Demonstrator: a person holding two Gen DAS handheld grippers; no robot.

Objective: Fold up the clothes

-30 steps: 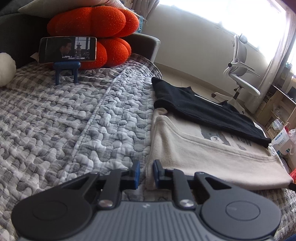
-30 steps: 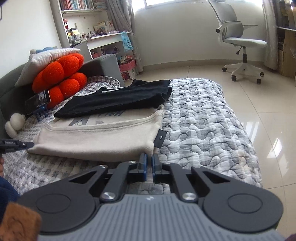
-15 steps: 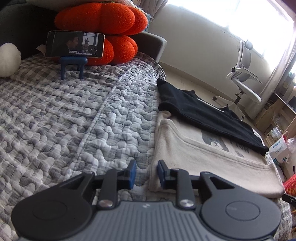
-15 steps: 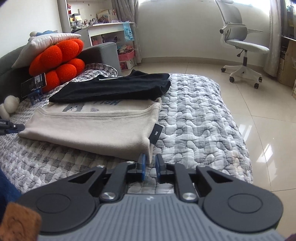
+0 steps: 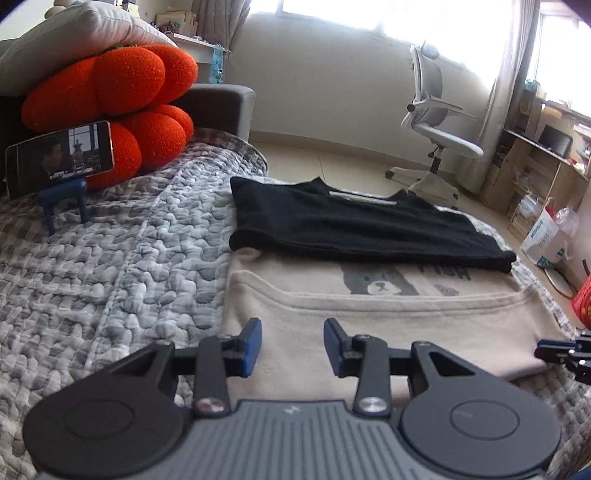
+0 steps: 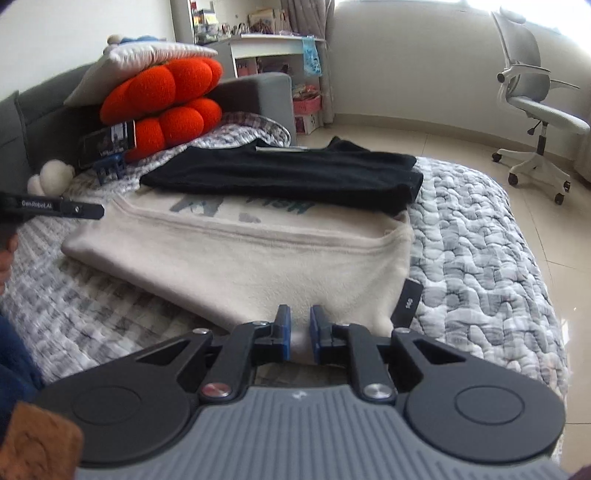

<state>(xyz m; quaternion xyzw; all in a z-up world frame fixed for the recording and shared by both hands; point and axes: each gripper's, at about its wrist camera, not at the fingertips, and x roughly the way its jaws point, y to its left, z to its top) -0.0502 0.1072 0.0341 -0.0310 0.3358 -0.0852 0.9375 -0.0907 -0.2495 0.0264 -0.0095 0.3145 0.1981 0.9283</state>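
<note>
Bright windows (image 5: 388,14) flood the pale wall — glossy floor tiles (image 6: 535,236), a white office chair (image 5: 436,125), wooden shelving (image 5: 535,173), grey-quilted bed (image 5: 110,258).

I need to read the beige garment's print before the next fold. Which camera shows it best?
Left wrist view: the beige garment shows its animal face print sharp, just below the black garment. Right wrist view shows the same print blurred, at a flatter angle.
</note>
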